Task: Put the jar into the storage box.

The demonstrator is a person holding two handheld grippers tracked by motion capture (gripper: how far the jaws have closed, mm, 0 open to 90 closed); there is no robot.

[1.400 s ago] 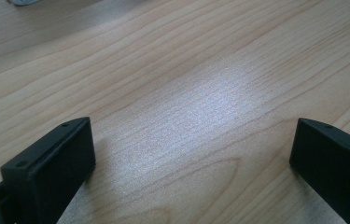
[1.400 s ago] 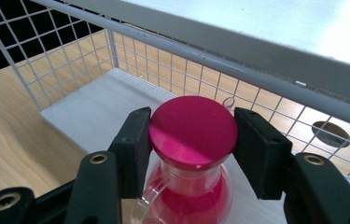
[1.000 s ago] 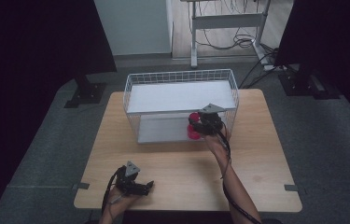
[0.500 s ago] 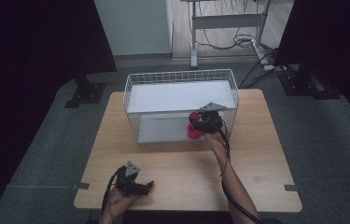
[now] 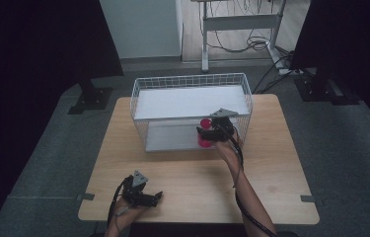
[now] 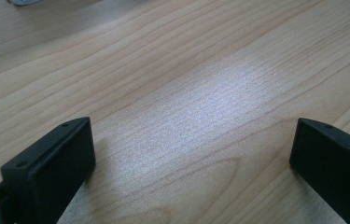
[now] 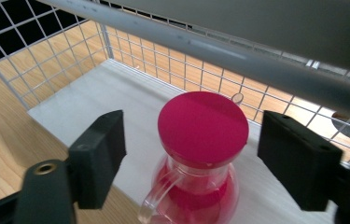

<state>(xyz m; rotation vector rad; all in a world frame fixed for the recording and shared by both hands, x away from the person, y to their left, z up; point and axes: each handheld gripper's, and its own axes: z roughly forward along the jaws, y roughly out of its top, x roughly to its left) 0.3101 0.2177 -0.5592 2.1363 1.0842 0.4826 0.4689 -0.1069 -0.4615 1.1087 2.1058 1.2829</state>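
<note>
High view: a wooden table [image 5: 271, 163] carries a white wire rack [image 5: 191, 112] with two shelves, set toward 12 o'clock. The right gripper [image 5: 207, 132] sits at the rack's open front, near its 5 o'clock corner, level with the lower shelf. A red-lidded jug [image 5: 204, 132] stands on that shelf just ahead of it. The left gripper [image 5: 155, 196] rests at 7 o'clock near the table's front edge, with bare wood all around it and well apart from the rack.

Left gripper view: the jaws stand wide apart over bare wood grain, holding nothing.

Right gripper view: the jaws have just been opening and now stand either side of the jug [image 7: 200, 154], a clear gap on each side, no pad touching. The jug's round red lid [image 7: 203, 127] sits between them, a clear handle toward 7 o'clock. The upper shelf's grey edge bar [image 7: 238, 60] crosses close overhead. Wire mesh walls close off 10 and 2 o'clock, with free shelf toward 10 o'clock.
</note>
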